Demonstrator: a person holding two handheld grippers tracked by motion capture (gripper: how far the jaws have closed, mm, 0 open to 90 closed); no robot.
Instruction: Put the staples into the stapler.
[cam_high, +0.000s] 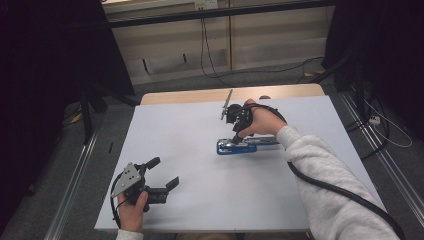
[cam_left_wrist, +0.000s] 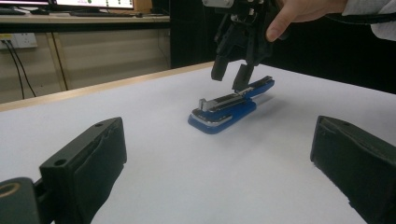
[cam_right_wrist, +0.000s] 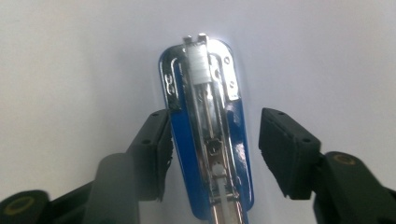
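Right tool (cam_right_wrist: 212, 154) straddles blue stapler (cam_right_wrist: 205, 116), jaws apart, not gripping

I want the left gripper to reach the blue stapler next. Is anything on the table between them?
Nothing visible. Bare white table lies between the open left gripper and the blue stapler. The right gripper hangs over the stapler, jaws open astride it.
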